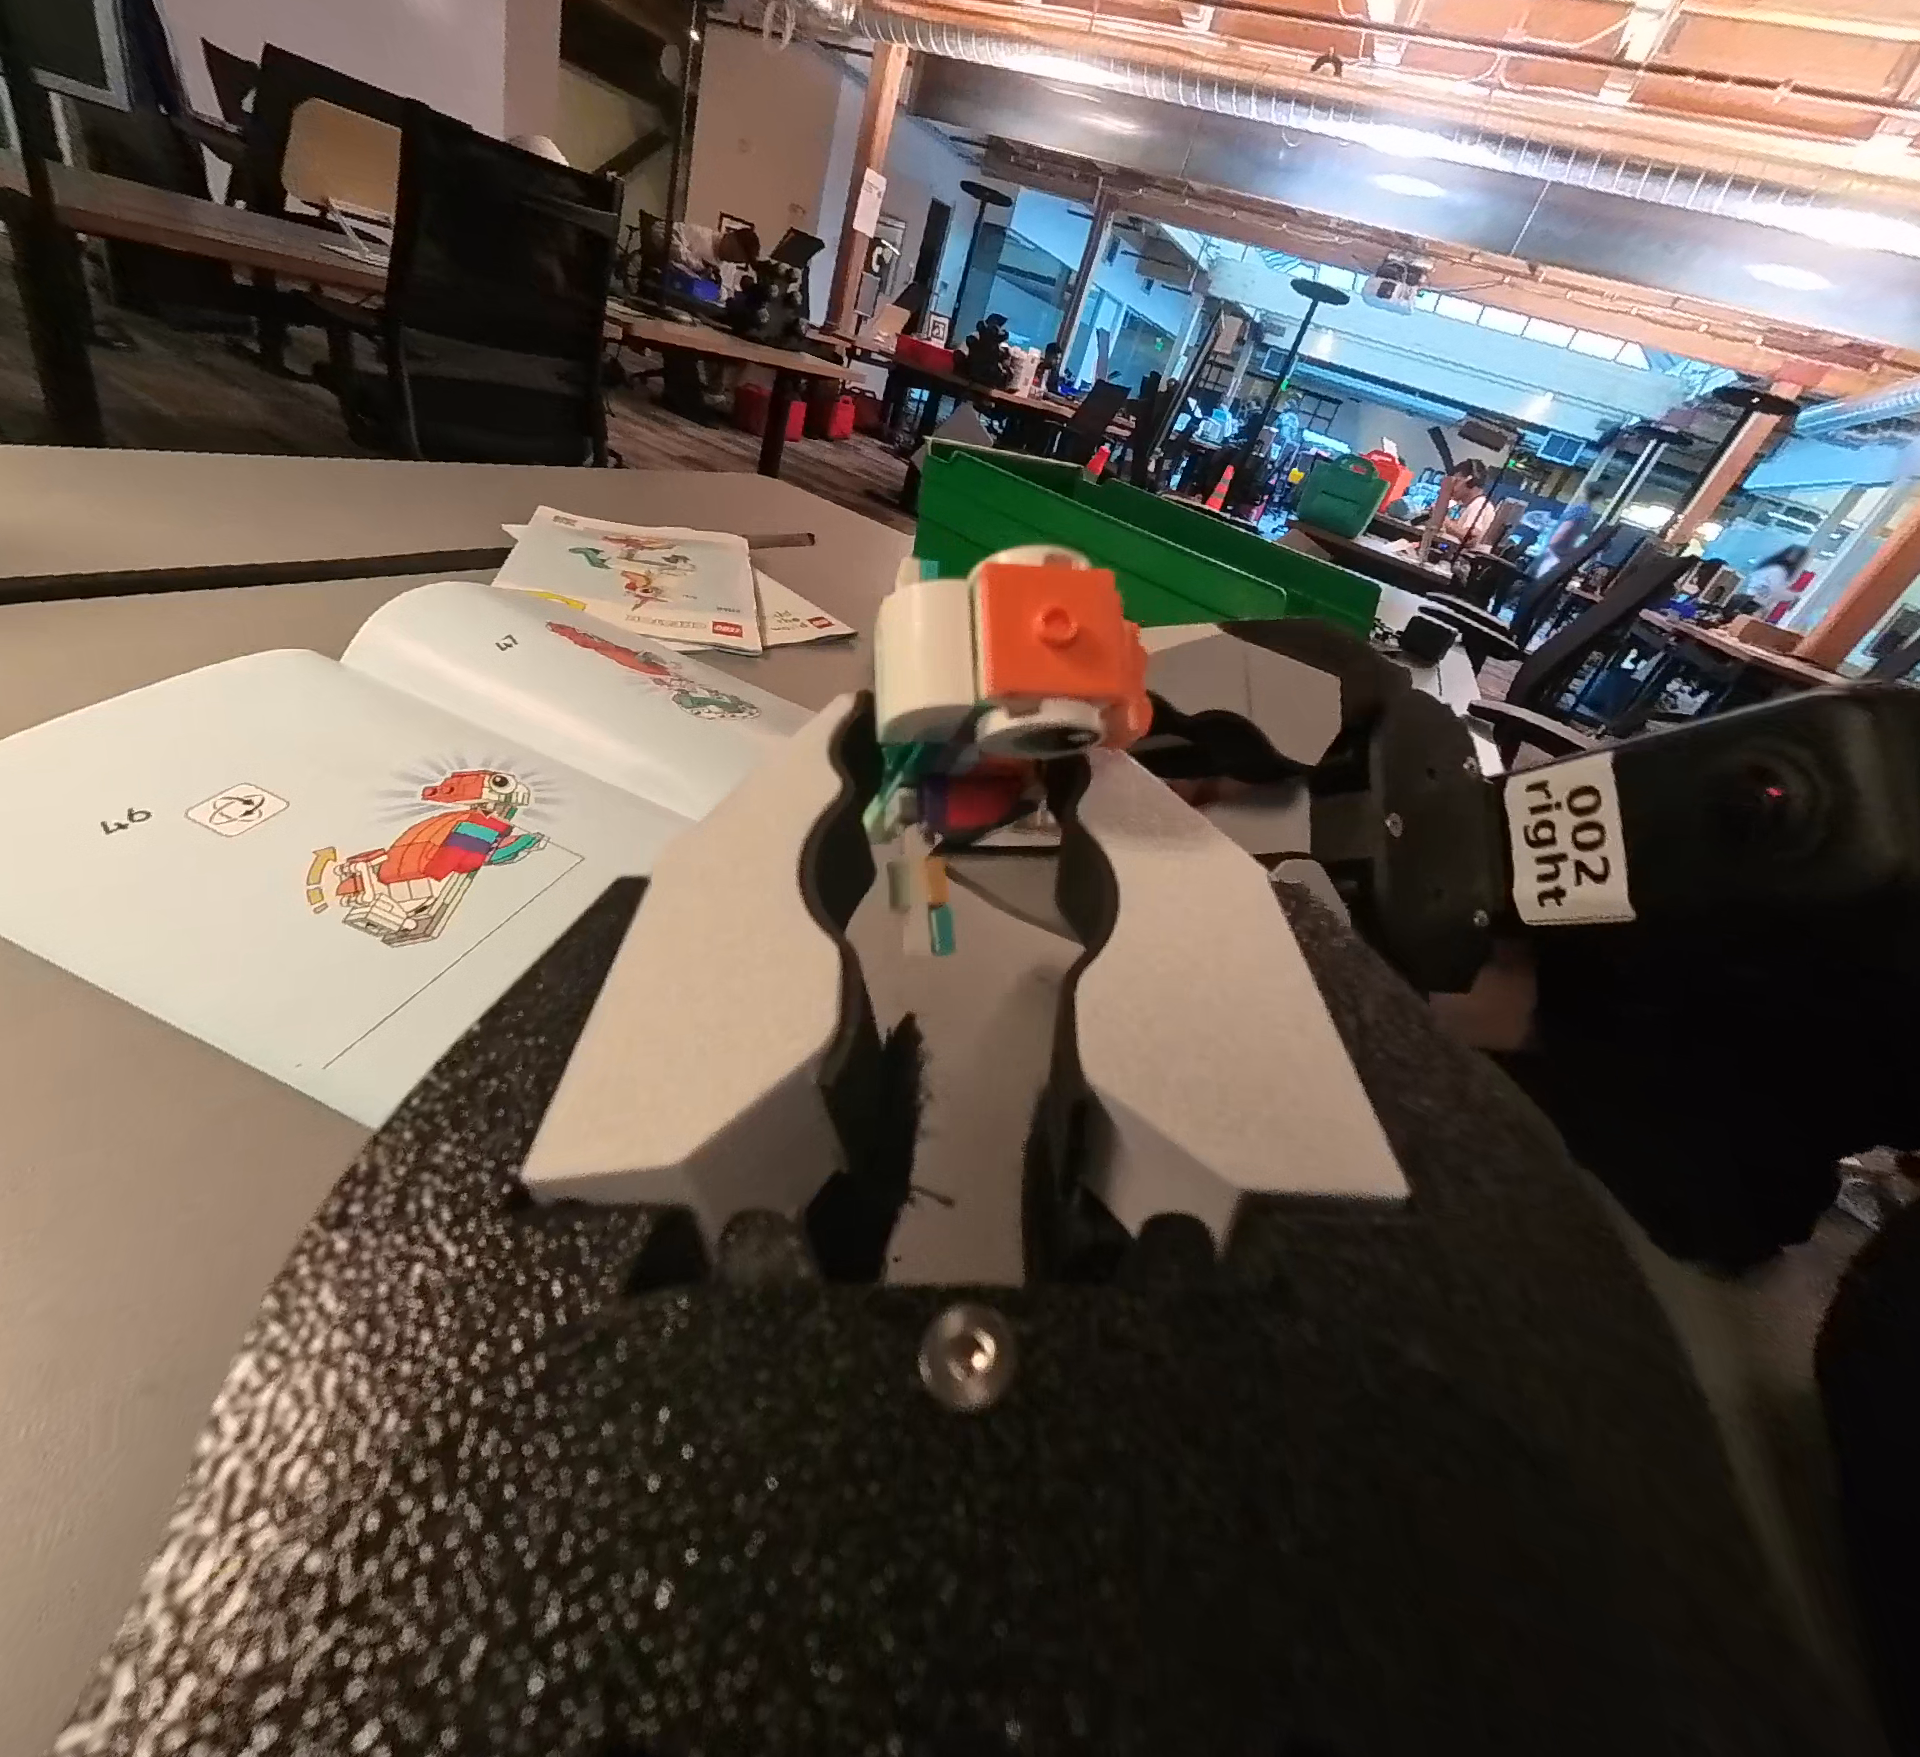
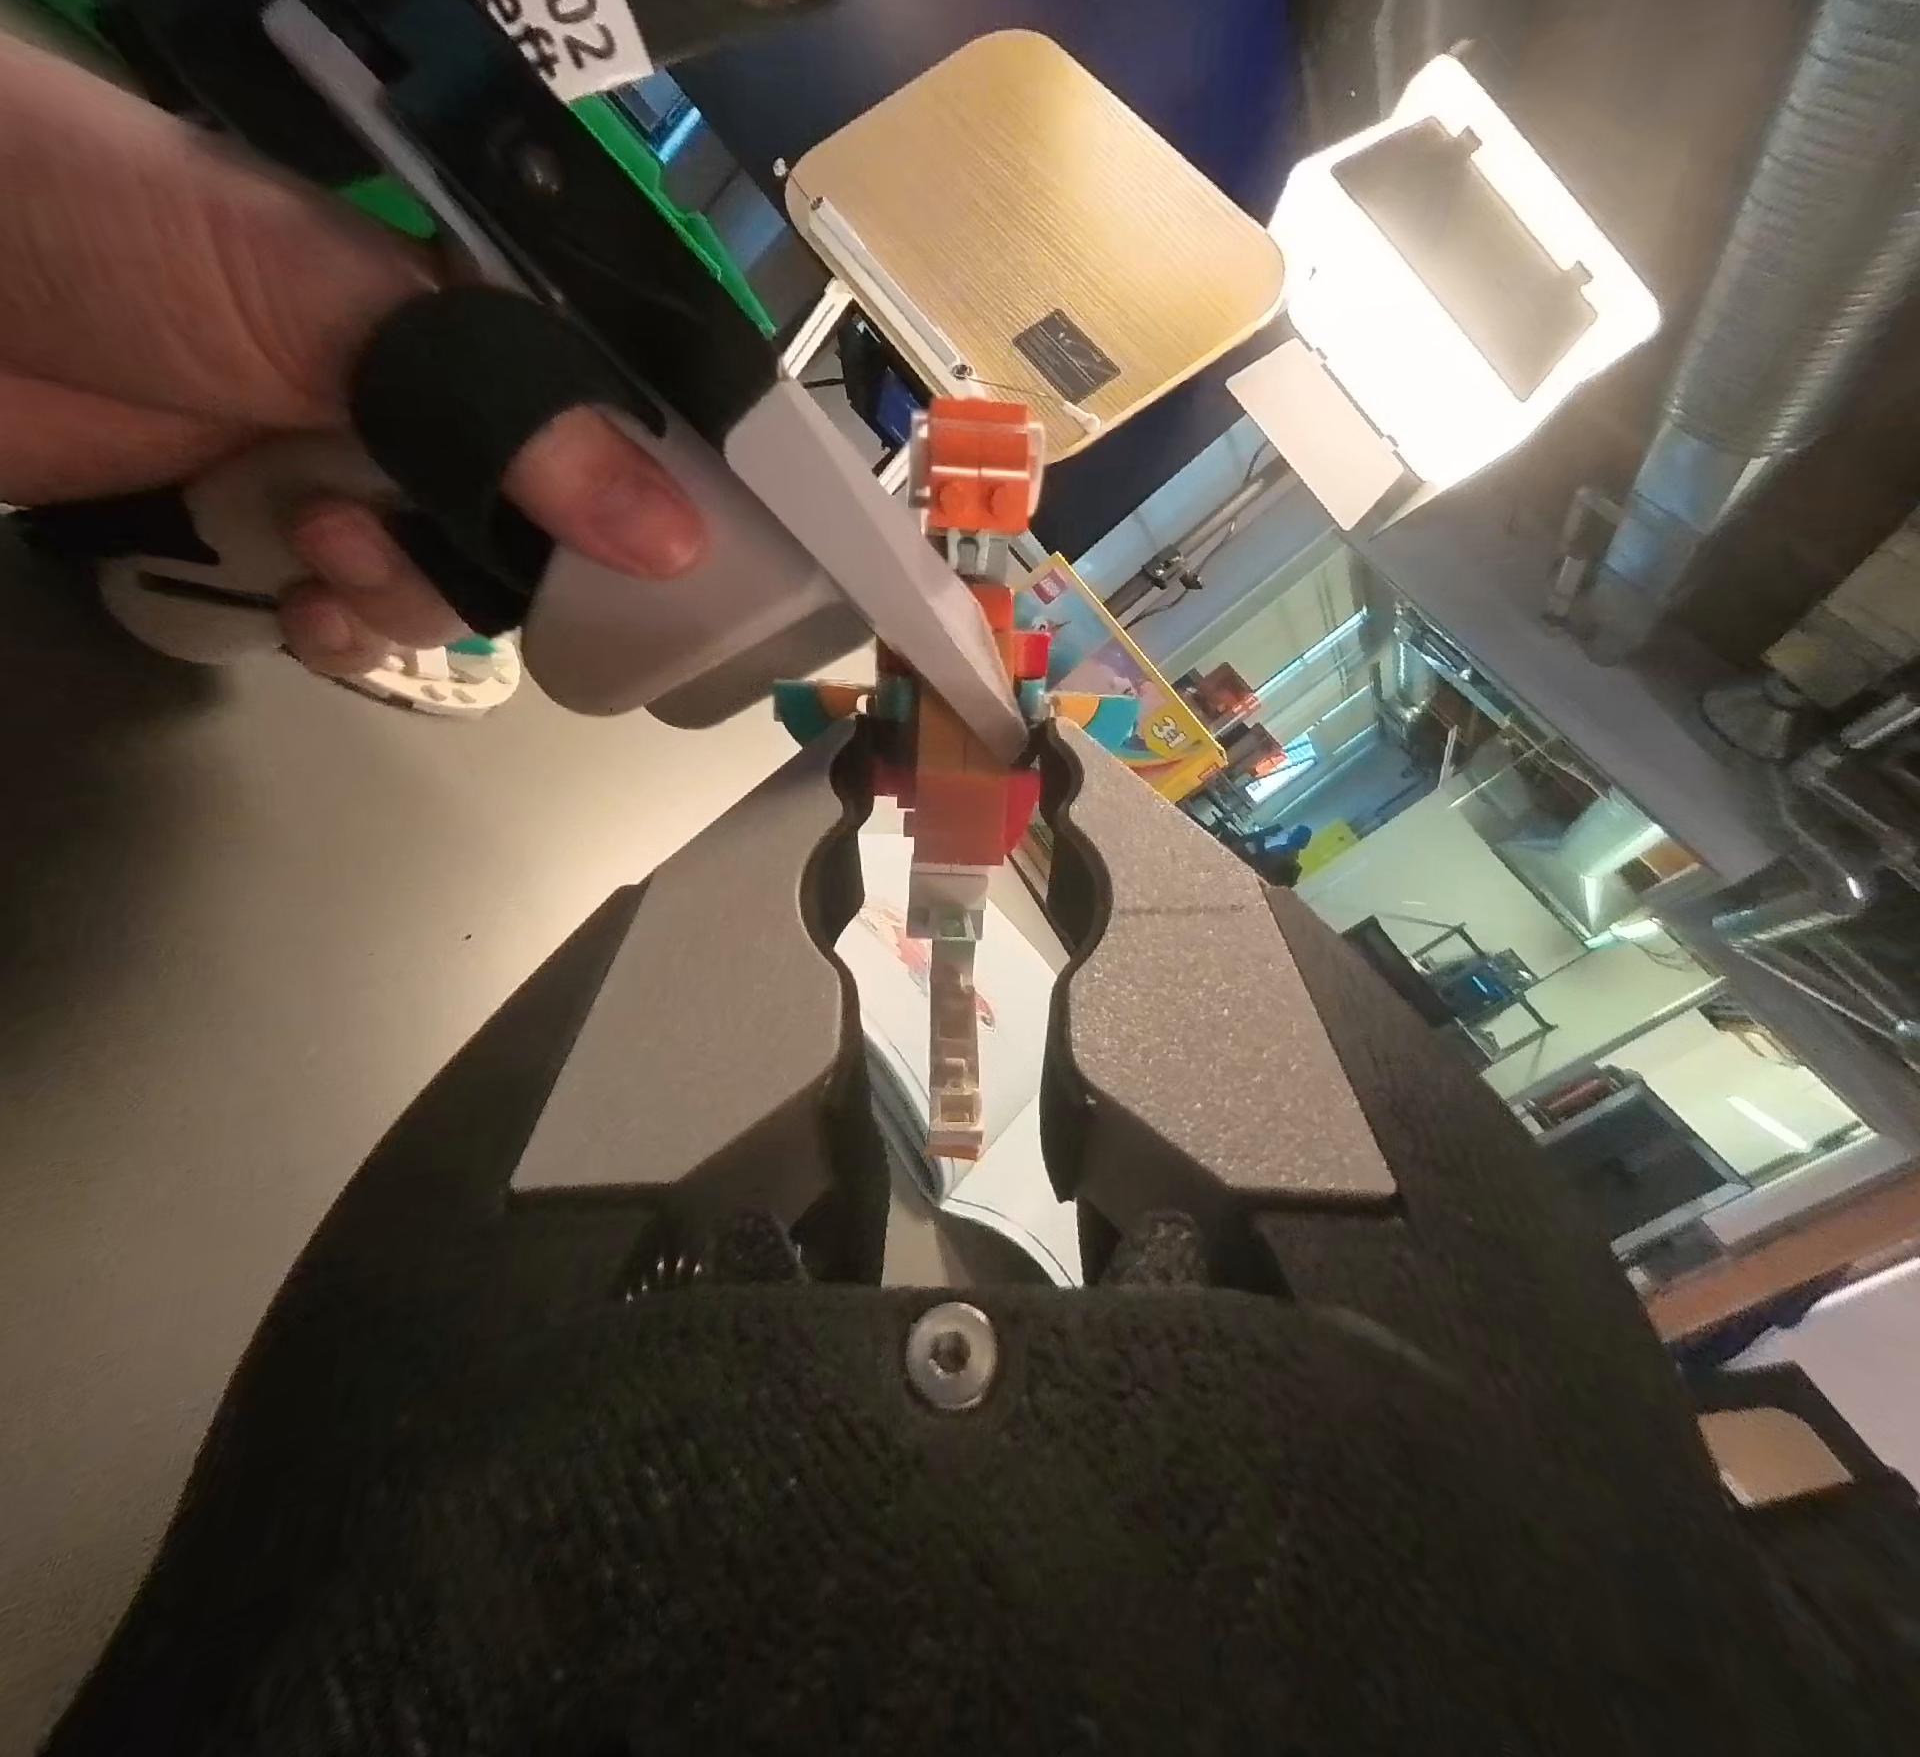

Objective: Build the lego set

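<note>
Both tools pinch the orange lego figure [image 2: 961, 751] in mid-air above the tabletop [image 1: 156, 1292], left tool [image 1: 961, 772] and right tool [image 2: 951, 751] each narrowed on its body, seemingly posing a joint per the open instruction booklet [image 1: 312, 876], so next comes a gentle twist.

so the lego model [image 1: 997, 699] sits up off the table [image 1: 156, 1240], caught between both grippers at once. left gripper [image 1: 961, 772] has it at its fingertips, and the right gripper [image 2: 951, 751] comes in from the left one's right side and clamps the same model. open instruction booklet [image 1: 312, 824] lies flat on the table to the left, smaller leaflets [image 1: 665, 585] behind it, and a bin [image 1: 1122, 544] stands farther back, behind the model
</note>
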Action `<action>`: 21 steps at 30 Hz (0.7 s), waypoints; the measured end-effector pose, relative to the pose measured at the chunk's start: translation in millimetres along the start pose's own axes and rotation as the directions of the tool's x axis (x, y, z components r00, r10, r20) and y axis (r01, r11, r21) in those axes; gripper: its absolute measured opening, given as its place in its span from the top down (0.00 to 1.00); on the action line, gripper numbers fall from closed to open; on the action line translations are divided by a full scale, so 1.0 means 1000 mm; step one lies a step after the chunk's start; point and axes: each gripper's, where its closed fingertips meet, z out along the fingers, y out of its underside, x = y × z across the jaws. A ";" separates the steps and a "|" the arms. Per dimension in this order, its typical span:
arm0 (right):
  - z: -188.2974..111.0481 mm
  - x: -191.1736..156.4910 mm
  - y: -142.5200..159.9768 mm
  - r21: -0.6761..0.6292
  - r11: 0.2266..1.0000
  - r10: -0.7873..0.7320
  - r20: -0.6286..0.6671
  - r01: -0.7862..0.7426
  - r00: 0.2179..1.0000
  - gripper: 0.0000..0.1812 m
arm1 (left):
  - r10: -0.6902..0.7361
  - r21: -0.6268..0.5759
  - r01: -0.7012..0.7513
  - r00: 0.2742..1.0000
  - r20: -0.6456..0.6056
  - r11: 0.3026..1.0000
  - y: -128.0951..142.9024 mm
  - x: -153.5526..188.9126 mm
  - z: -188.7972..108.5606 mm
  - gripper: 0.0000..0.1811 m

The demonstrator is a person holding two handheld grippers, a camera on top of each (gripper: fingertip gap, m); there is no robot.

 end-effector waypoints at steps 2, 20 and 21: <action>0.000 -0.001 0.001 0.002 1.000 -0.001 0.005 0.001 1.000 0.84 | 0.012 -0.002 -0.012 1.000 0.012 1.000 0.001 -0.001 0.000 0.84; -0.063 0.126 0.086 -0.046 0.979 0.168 -0.374 -0.199 0.912 0.77 | 0.356 -0.048 -0.380 0.805 0.475 0.924 -0.052 -0.098 -0.103 0.85; -0.067 0.133 0.090 -0.033 0.970 0.208 -0.406 -0.242 0.890 0.77 | 0.345 -0.039 -0.374 0.804 0.484 0.927 -0.054 -0.102 -0.107 0.85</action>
